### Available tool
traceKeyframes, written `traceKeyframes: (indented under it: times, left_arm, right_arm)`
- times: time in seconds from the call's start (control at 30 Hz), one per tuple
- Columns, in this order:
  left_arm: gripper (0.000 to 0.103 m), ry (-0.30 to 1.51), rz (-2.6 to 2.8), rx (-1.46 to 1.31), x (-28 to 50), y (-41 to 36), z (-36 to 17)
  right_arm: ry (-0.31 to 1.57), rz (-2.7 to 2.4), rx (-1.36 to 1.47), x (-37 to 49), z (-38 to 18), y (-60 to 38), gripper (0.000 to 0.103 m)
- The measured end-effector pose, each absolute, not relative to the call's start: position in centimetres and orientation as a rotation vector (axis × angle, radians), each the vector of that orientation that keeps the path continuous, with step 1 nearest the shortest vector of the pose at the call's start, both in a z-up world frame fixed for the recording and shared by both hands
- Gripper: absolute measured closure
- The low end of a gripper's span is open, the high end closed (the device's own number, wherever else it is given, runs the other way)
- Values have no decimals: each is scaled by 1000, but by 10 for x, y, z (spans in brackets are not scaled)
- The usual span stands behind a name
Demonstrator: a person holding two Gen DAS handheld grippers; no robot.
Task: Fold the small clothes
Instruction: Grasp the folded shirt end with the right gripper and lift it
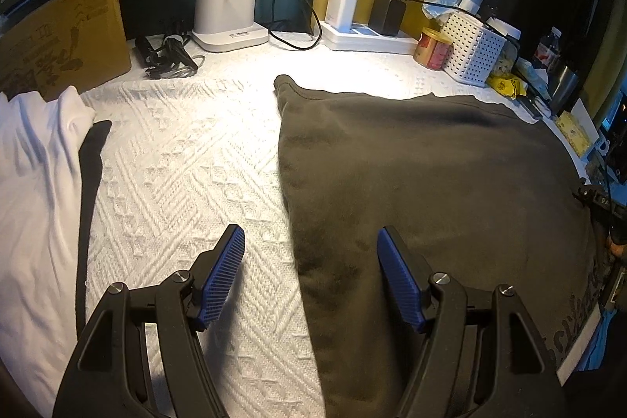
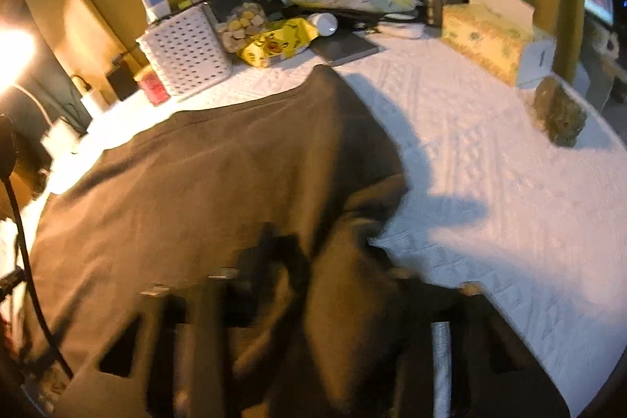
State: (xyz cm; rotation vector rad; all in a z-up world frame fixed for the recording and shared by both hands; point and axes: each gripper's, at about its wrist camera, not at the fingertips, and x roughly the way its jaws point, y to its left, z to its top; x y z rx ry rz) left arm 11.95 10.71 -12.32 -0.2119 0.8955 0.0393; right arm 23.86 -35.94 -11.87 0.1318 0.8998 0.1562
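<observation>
The dark garment (image 1: 431, 190) lies spread flat on the white textured cloth (image 1: 188, 159), its far edge near a white basket (image 2: 188, 51). The left gripper (image 1: 311, 273) hovers over the garment's left edge with its blue pads (image 1: 219, 277) wide apart and nothing between them. The right gripper (image 2: 325, 285) is blurred, its jaws drawn close on a bunched fold of the garment's right side. A white garment (image 1: 35, 190) lies off to the left.

Bare white quilt (image 1: 176, 159) lies open ahead-left of the left gripper (image 1: 311, 277); lamp base (image 1: 227, 20), power strip (image 1: 368, 40) and basket (image 1: 476, 49) block the far edge
</observation>
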Motion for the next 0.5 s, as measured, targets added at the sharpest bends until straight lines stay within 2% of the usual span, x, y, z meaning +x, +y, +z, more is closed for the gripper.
traceKeyframes:
  times: [0.5]
  left_arm:
    - [33, 839, 21, -225, 110, 111, -113]
  right_arm:
    - [837, 306, 41, 224, -85, -318, 88]
